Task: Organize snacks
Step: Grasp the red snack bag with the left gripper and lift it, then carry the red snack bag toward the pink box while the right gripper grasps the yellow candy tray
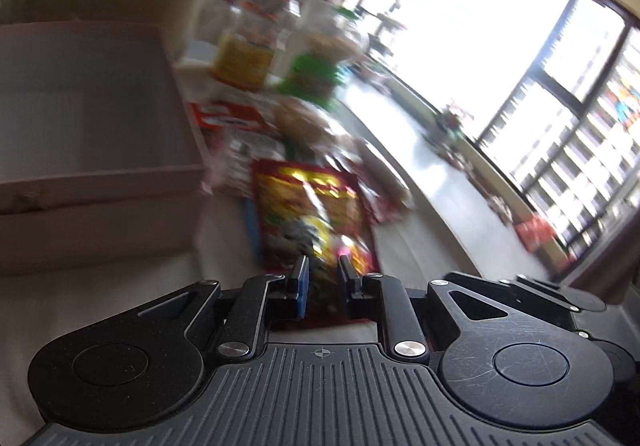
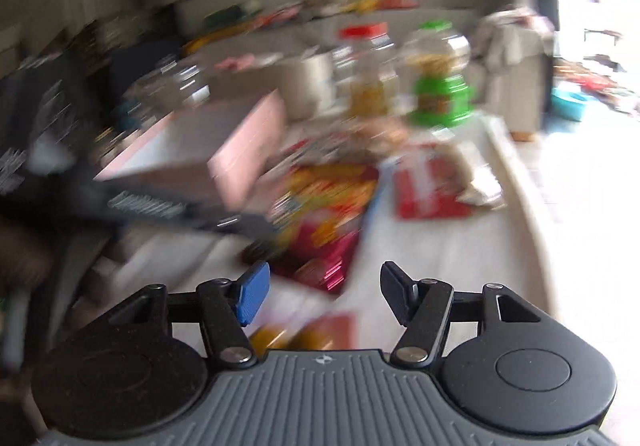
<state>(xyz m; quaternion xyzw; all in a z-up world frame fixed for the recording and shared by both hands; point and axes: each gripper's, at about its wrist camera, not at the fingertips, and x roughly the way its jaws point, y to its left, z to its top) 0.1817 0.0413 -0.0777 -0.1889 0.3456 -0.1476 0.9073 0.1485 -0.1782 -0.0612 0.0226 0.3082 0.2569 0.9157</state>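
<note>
My left gripper (image 1: 323,278) is shut on the near end of a red and yellow snack bag (image 1: 310,206) that lies on the white table. An open pink box (image 1: 92,106) stands to its left. In the blurred right wrist view, my right gripper (image 2: 324,296) is open and empty above the table, with the same snack bag (image 2: 328,206) ahead of it and the pink box (image 2: 208,150) at left. The left gripper's dark body (image 2: 152,206) reaches in from the left toward the bag.
Behind the bag lie more snack packets (image 1: 232,118), a red packet (image 2: 428,186), a red-lidded jar (image 1: 252,42) and a green-labelled jar (image 2: 440,86). The table's right edge (image 2: 532,206) runs close by. A bright window fills the right of the left wrist view.
</note>
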